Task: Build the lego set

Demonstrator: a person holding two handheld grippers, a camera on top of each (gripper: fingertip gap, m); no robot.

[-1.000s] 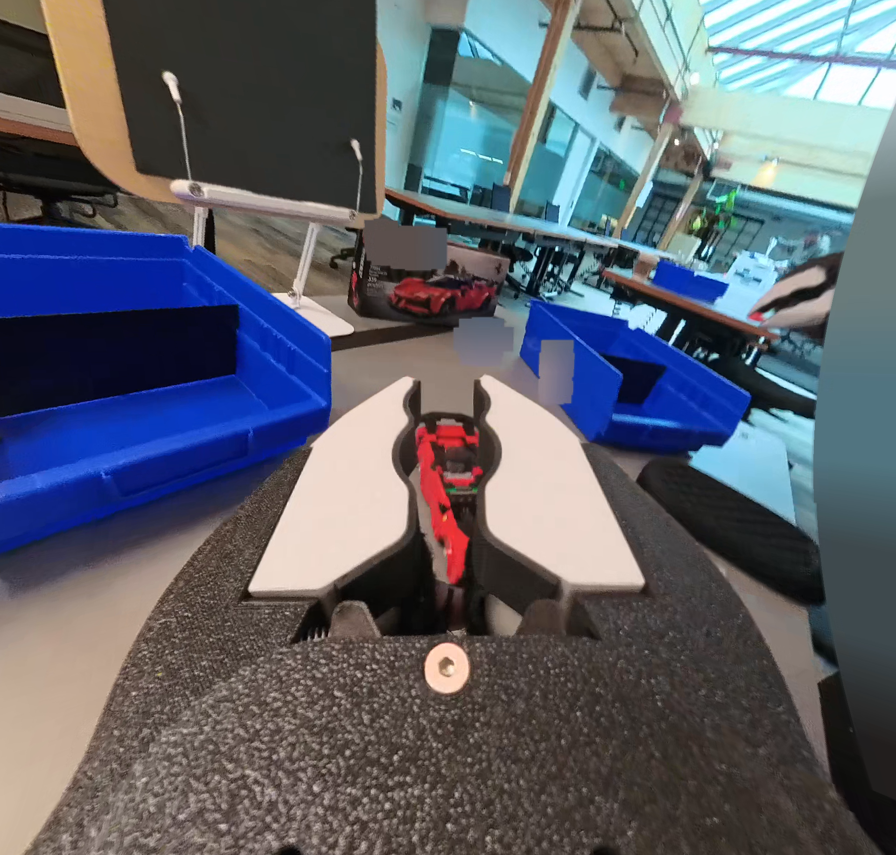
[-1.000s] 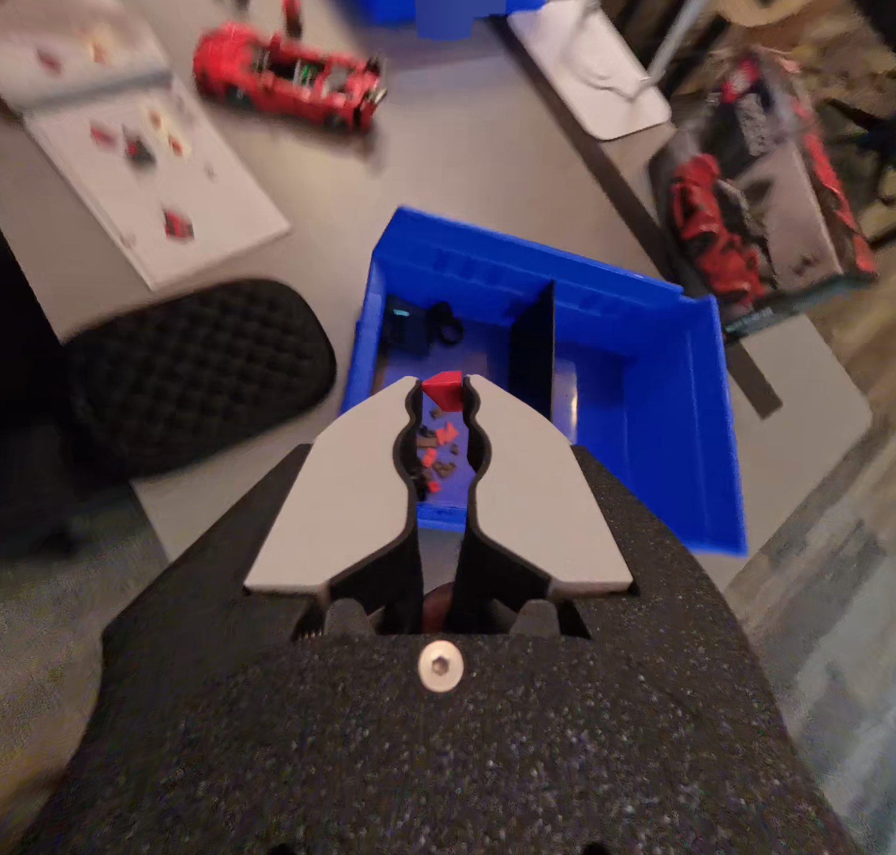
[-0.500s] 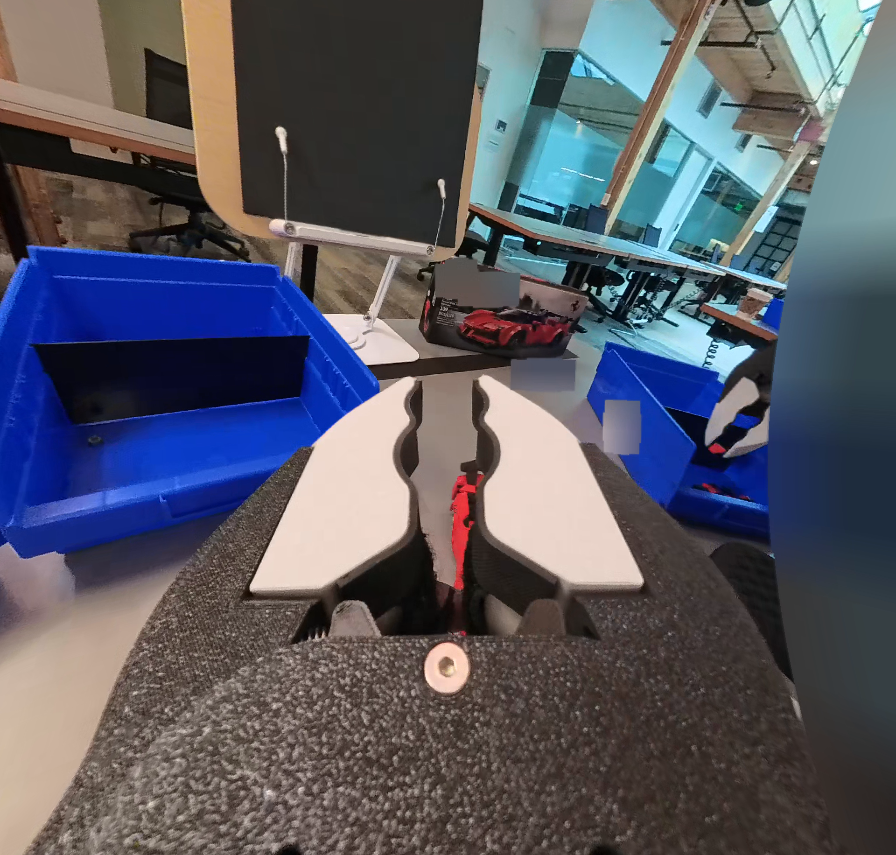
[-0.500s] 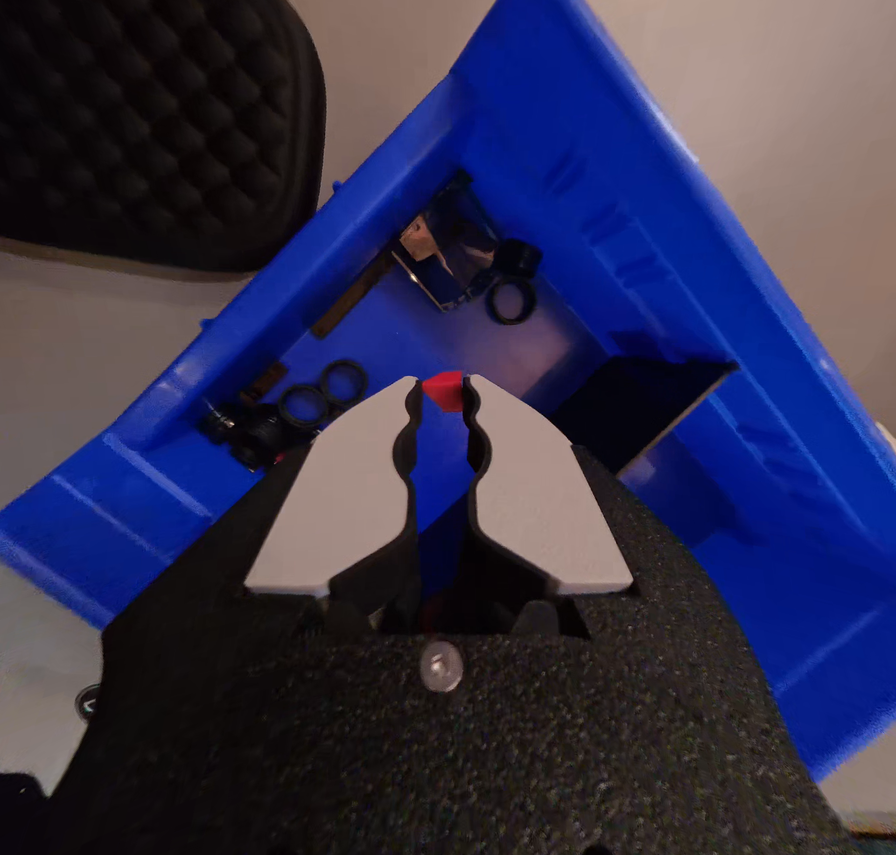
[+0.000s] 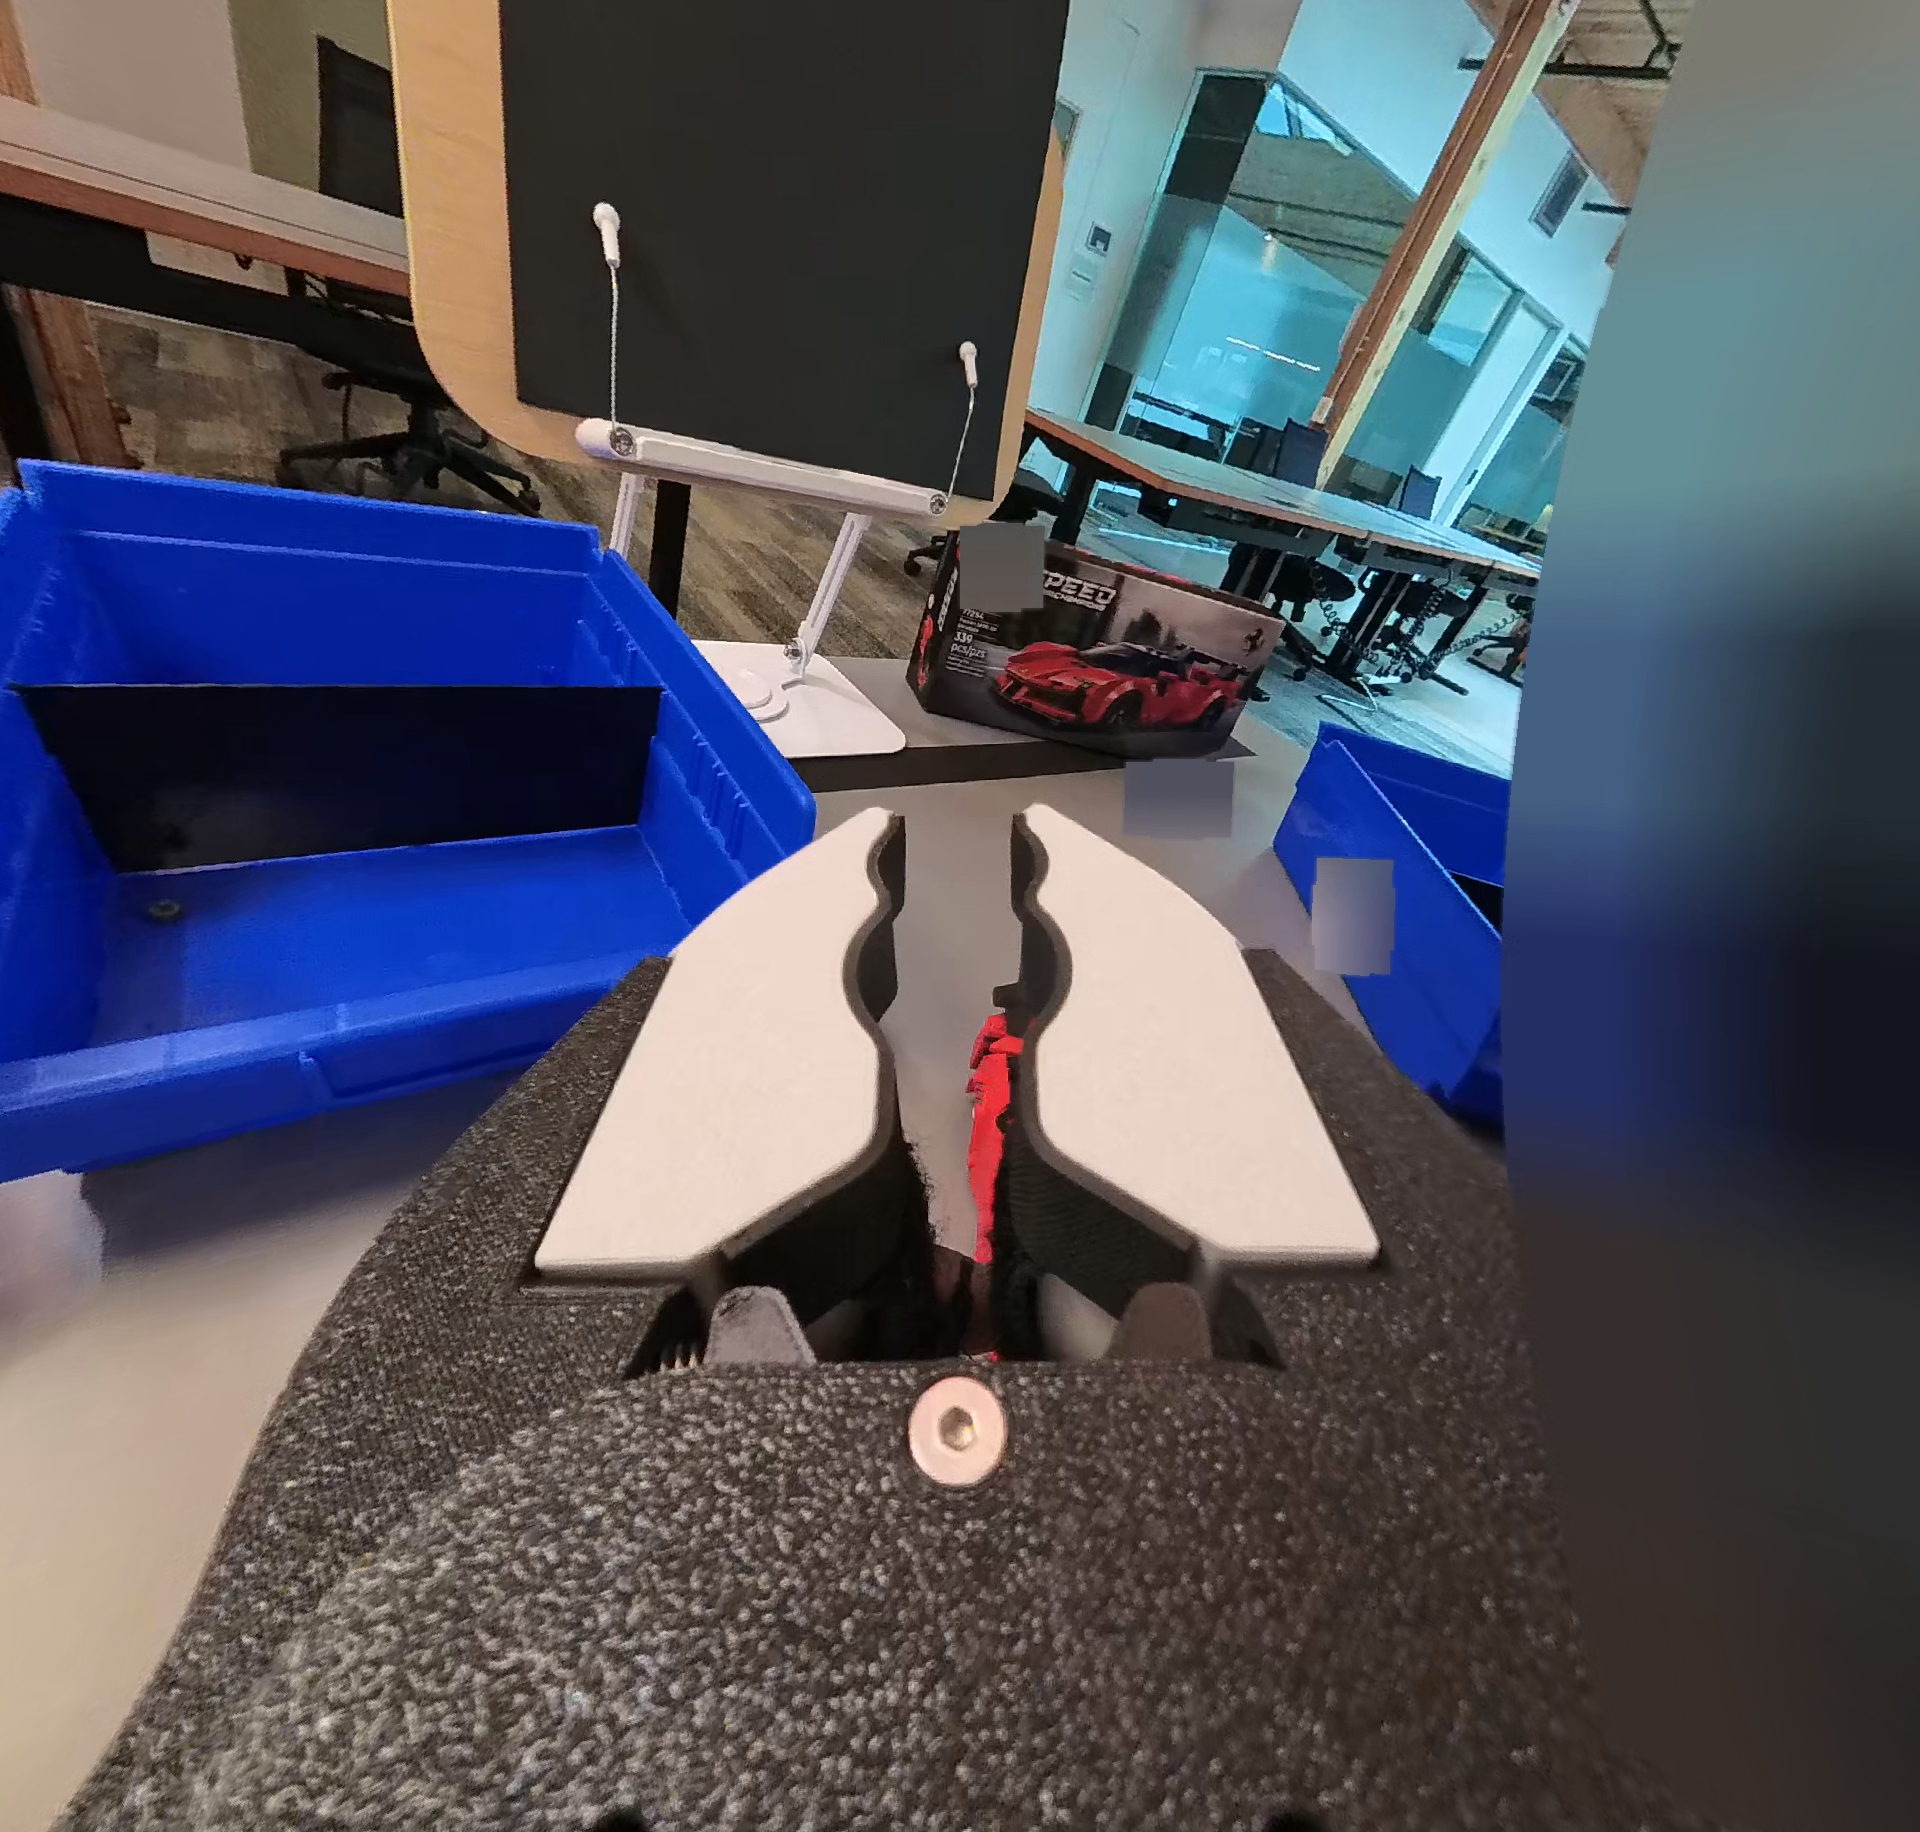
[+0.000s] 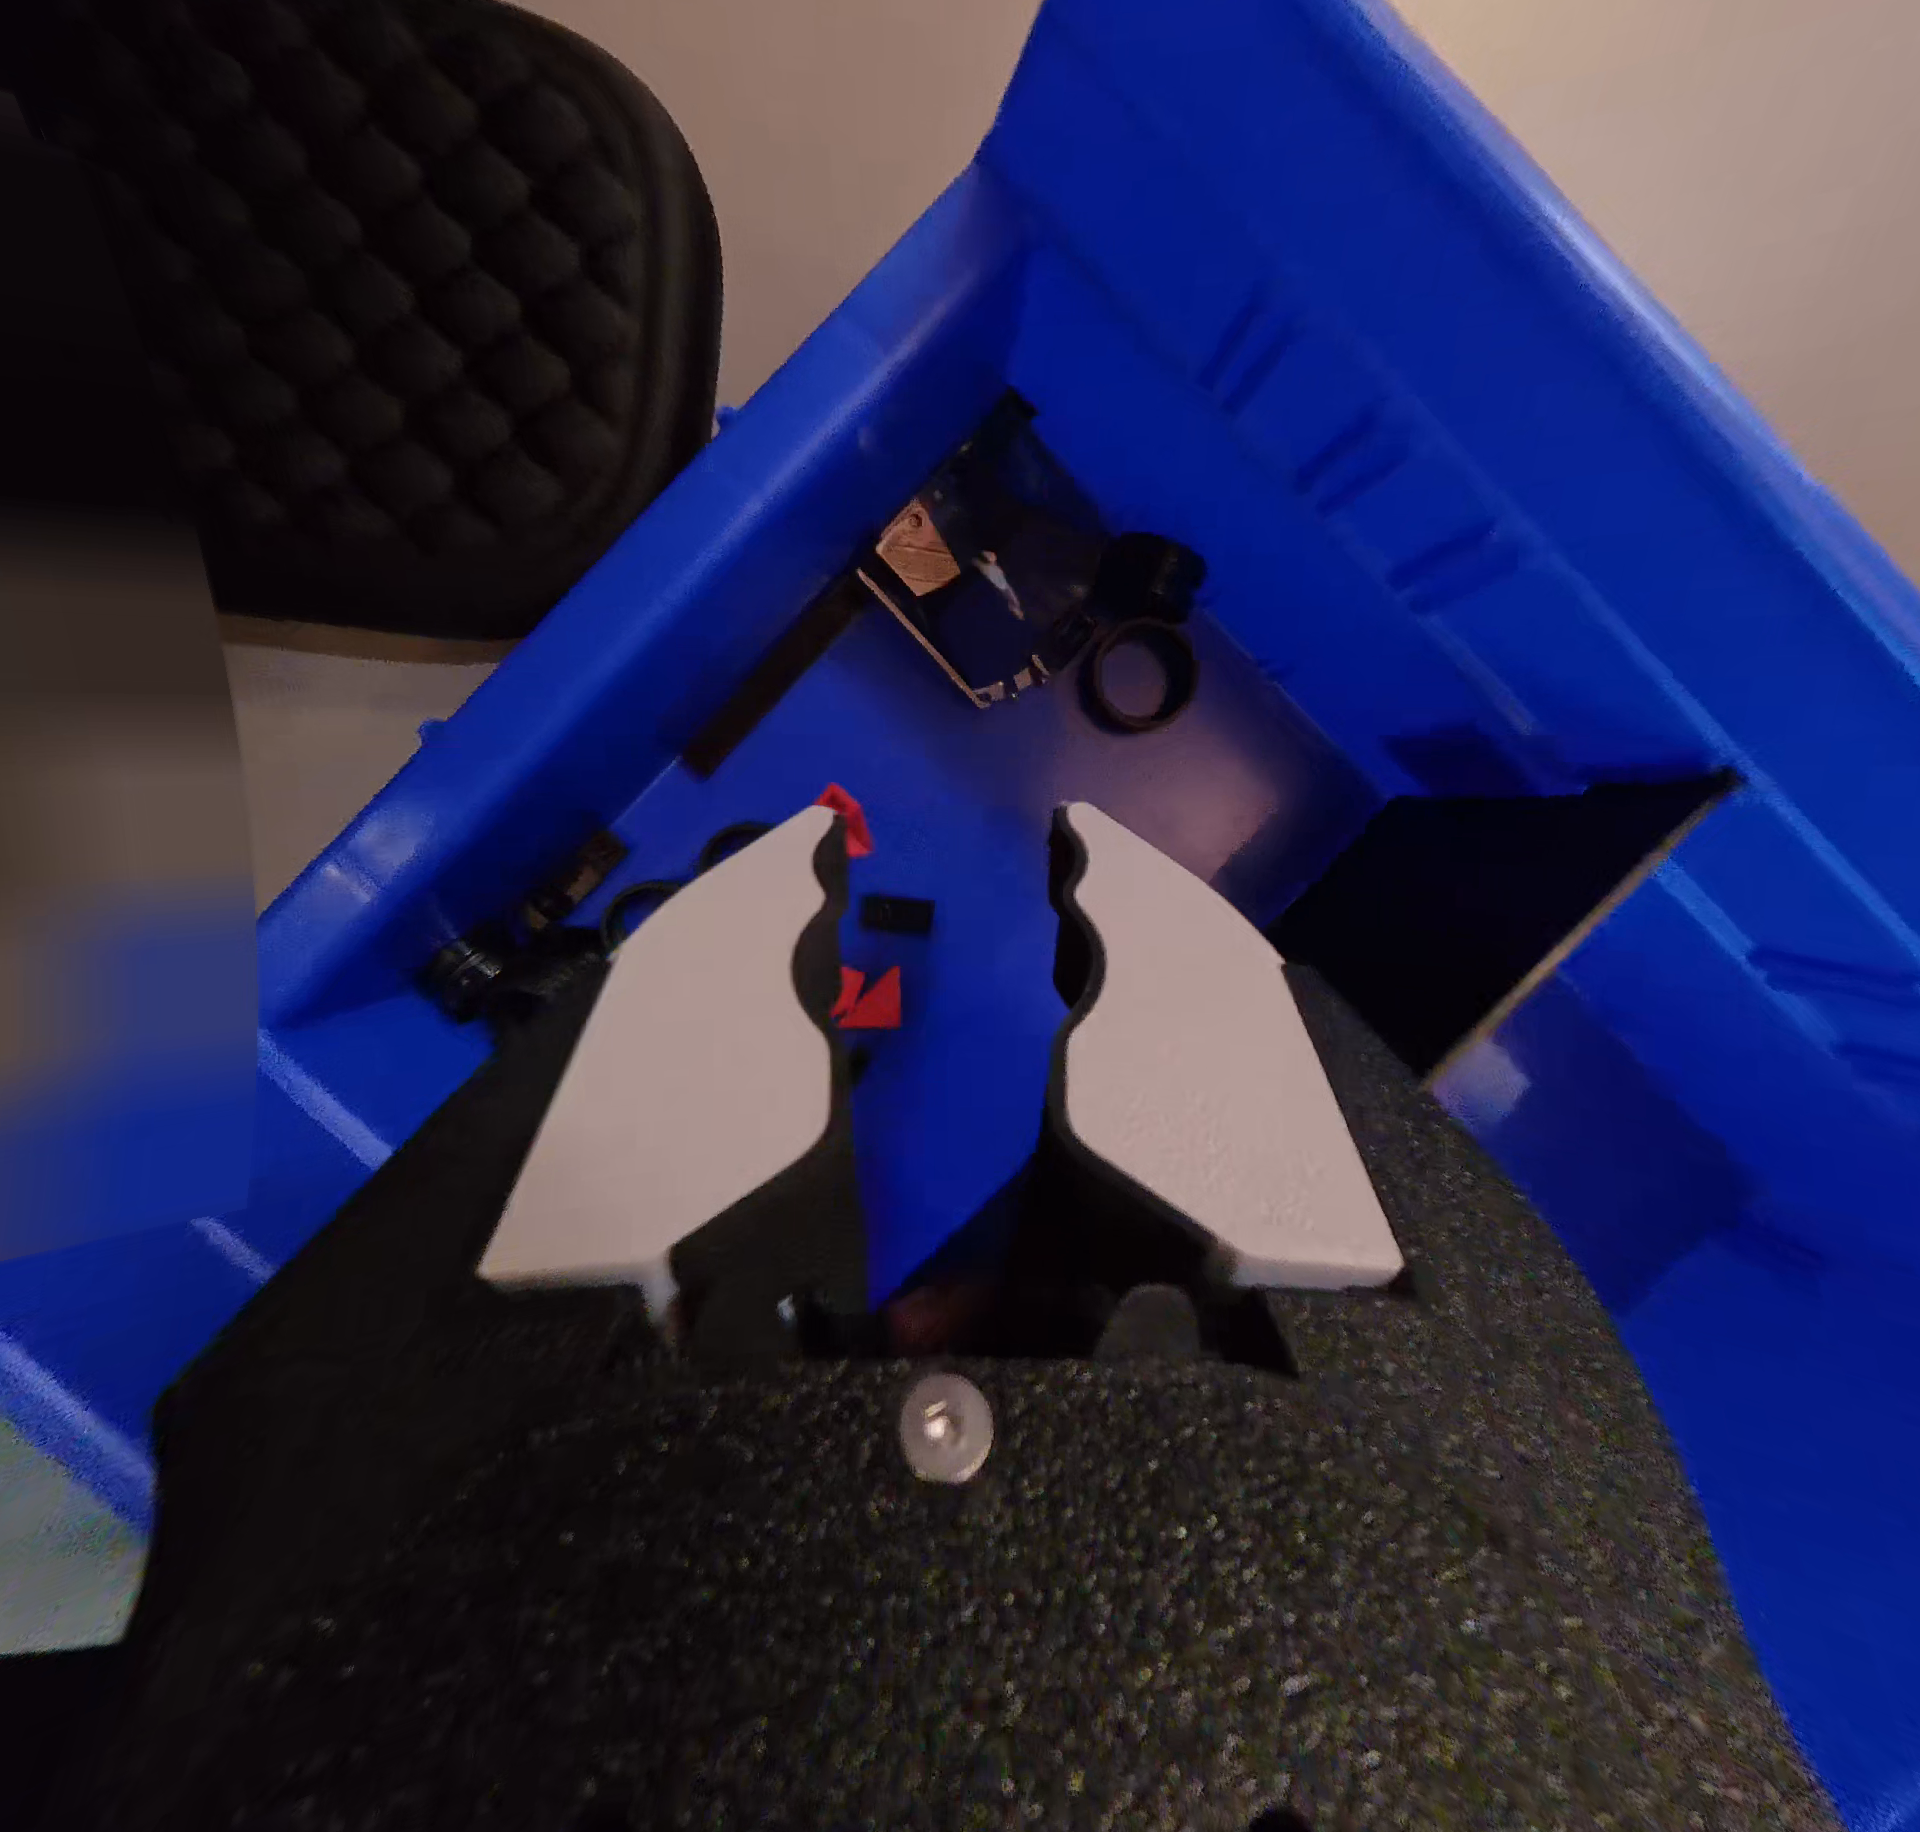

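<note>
In the left wrist view my left gripper (image 5: 956, 816) stands a narrow gap open over the grey table. The red lego car (image 5: 987, 1107) shows through that gap, below the fingers and close to the right one. It does not look gripped. In the right wrist view my right gripper (image 6: 945, 816) is open inside a blue bin (image 6: 1299, 276). A small red piece (image 6: 844, 826) sits at its left fingertip. Another red piece (image 6: 868, 998) and a small black piece (image 6: 899, 913) lie on the bin floor between the fingers.
The bin also holds black rings (image 6: 1138, 670), a clear sheet (image 6: 977, 587) and a black divider (image 6: 1455, 909). A black textured pad (image 6: 364, 255) lies beside it. A second blue bin (image 5: 312, 535), the set's box (image 5: 1091, 660) and a white stand (image 5: 810, 702) stand ahead of the left gripper. Left tips to right tips: about 45 centimeters.
My right gripper came down into the blue bin and opened, letting go of the small red piece. The left gripper shifted, and the car now lies further back under its fingers.
</note>
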